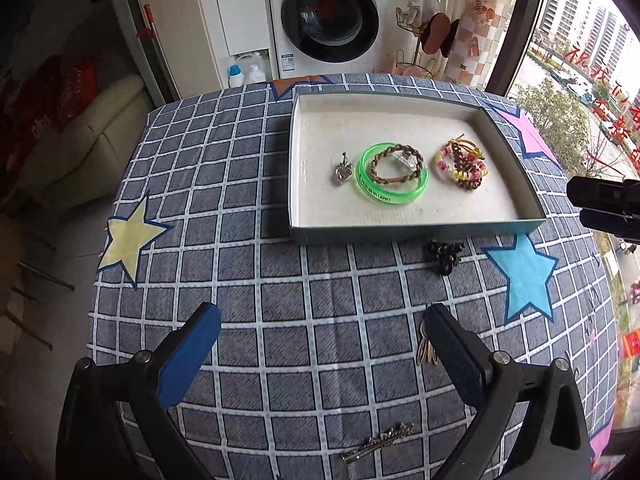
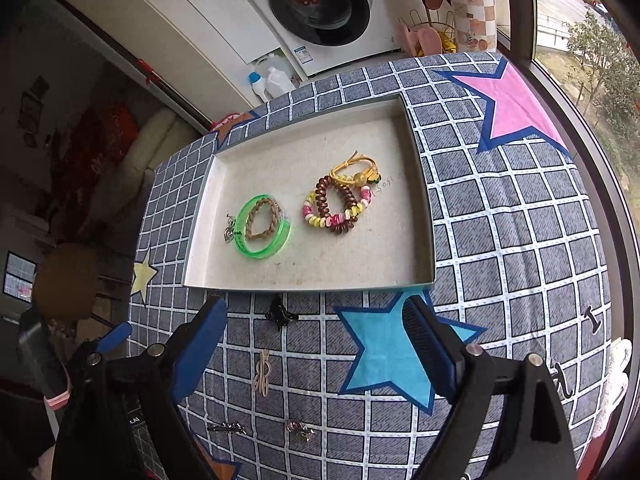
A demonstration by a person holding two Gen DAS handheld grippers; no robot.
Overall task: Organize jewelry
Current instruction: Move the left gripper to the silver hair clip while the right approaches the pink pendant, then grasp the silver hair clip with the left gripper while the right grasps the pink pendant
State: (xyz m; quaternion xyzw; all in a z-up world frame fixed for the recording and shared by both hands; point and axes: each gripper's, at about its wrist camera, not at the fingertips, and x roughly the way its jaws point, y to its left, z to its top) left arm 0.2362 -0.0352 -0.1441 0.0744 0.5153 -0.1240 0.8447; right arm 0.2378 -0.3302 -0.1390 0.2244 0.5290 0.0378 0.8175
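A shallow white-lined tray (image 1: 416,233) (image 2: 304,289) lies on the checked cloth. Inside it are a green bangle (image 1: 392,197) (image 2: 264,253) ringing a brown braided tie, a silver pendant (image 1: 342,172), and a pile of coil hair ties (image 1: 462,164) (image 2: 336,208). On the cloth in front lie a black clip (image 1: 444,257) (image 2: 280,314), a beige clip (image 2: 262,372), a silver hairpin (image 1: 378,442) (image 2: 228,428) and a small silver piece (image 2: 300,430). My left gripper (image 1: 323,314) is open and empty above the cloth. My right gripper (image 2: 316,306) is open and empty, near the tray's front wall.
The table is round, and its edge drops off at the left and far side. A washing machine (image 1: 328,20) and bottles stand behind it, with a window on the right. A person (image 2: 64,284) is at the left of the right wrist view.
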